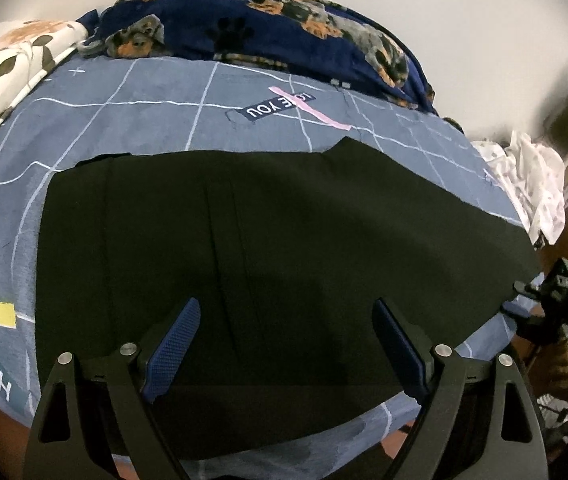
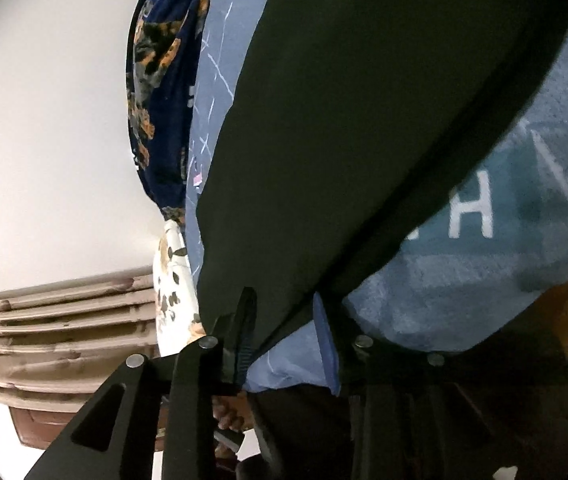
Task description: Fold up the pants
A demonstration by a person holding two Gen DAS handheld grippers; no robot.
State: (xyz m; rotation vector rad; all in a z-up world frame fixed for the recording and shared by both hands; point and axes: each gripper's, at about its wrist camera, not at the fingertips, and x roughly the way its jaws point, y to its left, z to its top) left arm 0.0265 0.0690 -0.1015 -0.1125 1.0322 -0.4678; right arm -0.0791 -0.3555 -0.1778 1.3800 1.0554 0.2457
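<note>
Bedroom, pale wall behind; bed under blue-grey grid-print sheet [image 1: 155, 120]. Black fabric pants [image 1: 284, 240] lie flat across near half, smoothed for folding. Your left gripper [image 1: 286, 340] hovers over them, fingers wide apart, nothing between. Your right gripper [image 2: 284, 320] at pants' edge, fingers partly apart, hem between, apparently unpinched.

"YOU", "HEAR" on bedsheet [image 1: 155, 120]
</note>
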